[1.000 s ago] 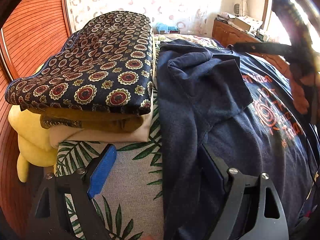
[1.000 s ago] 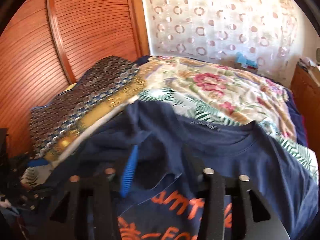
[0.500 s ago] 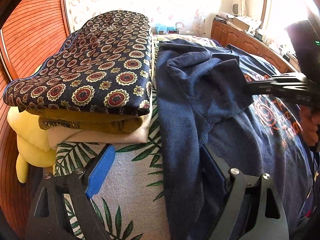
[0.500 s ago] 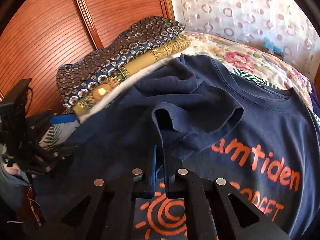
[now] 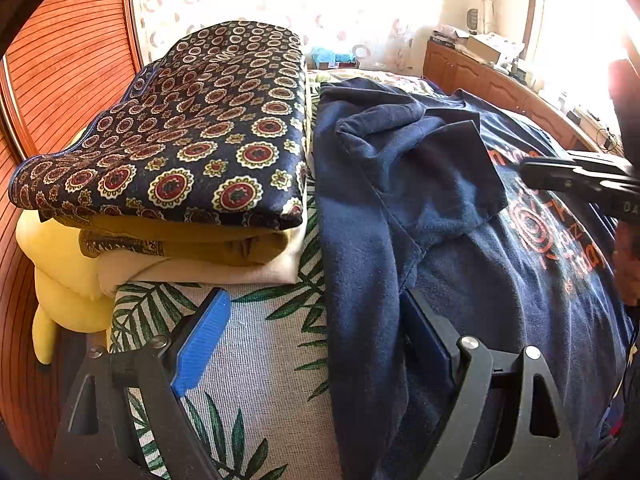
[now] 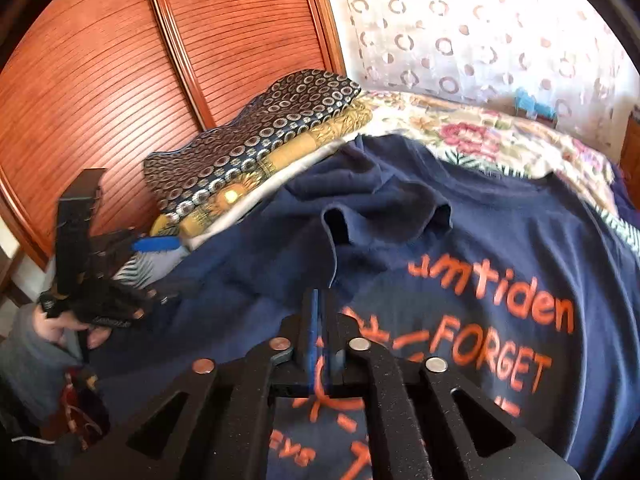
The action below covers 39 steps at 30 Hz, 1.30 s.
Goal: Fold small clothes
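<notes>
While the left gripper (image 5: 308, 344) hovers with fingers spread wide, the navy blue cotton T-shirt with orange print (image 5: 460, 240) lies on the leaf-patterned bed (image 5: 260, 344), its folded side edge between them, beside a stack of folded patterned cloths (image 5: 192, 152). From the right wrist, the right gripper (image 6: 322, 312) has just been opening, its fingers narrowly parted above the shirt, gripping nothing.

A home bedroom: a bed (image 6: 500, 140) under a floral, leafy cover, slatted wooden wardrobe doors (image 6: 120, 100) at ten o'clock, patterned curtains (image 6: 480, 32) at one, folded laundry (image 5: 180, 160) stacked up.
</notes>
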Tool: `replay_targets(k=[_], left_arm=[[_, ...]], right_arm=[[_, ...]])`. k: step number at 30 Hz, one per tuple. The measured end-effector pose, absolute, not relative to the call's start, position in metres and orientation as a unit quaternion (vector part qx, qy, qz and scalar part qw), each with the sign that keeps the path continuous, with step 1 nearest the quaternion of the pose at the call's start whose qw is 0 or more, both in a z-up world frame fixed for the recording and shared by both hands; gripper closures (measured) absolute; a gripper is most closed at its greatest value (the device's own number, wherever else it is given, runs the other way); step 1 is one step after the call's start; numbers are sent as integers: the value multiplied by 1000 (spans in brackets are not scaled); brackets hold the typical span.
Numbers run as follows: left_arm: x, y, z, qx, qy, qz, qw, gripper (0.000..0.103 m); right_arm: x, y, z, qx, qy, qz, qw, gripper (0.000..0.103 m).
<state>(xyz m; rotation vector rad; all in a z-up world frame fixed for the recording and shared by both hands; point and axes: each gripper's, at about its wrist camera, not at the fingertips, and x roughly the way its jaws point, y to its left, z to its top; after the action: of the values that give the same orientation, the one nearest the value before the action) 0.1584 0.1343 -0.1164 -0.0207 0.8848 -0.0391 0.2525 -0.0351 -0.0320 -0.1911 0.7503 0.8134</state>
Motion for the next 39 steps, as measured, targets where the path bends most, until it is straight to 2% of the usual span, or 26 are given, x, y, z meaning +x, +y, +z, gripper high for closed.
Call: replay_targets(k=[2, 5, 7, 8, 12, 16, 20, 22, 24, 29, 37, 39], left_arm=[[159, 134, -116, -10, 428, -19, 904, 16], [158, 134, -117, -10, 427, -19, 904, 16], [158, 134, -117, -10, 427, -19, 904, 16], [158, 134, -117, -10, 427, -19, 904, 16], [158, 135, -117, -12, 427, -17, 904, 16], [158, 138, -117, -20, 424, -21, 905, 16], [157, 138, -117, -17, 425, -16, 905, 16], [154, 137, -115, -14, 422, -14, 906, 16], [147, 134, -110, 1, 411, -7, 911, 16], [132, 122, -87, 27, 382, -5, 924, 16], [166, 76, -57, 24, 358, -72, 931, 16], [185, 58, -59, 29, 362, -85, 928, 16]], right_arm=[[259, -23, -37, -84, 362, 388, 843, 60], [274, -11, -50, -82, 386, 370, 841, 61], [277, -4, -54, -77, 396, 384, 831, 92], [275, -2, -54, -79, 396, 392, 827, 102], [259, -17, -39, -73, 373, 400, 834, 102], [236, -41, -40, -49, 389, 412, 823, 102], [224, -42, -45, -78, 380, 397, 832, 102], [225, -45, -43, -80, 372, 391, 838, 93], [227, -54, -36, -79, 367, 372, 849, 65], [229, -96, -25, -57, 342, 339, 874, 57], [219, -197, -13, -33, 324, 235, 916, 55], [216, -224, -8, -24, 319, 202, 926, 46]])
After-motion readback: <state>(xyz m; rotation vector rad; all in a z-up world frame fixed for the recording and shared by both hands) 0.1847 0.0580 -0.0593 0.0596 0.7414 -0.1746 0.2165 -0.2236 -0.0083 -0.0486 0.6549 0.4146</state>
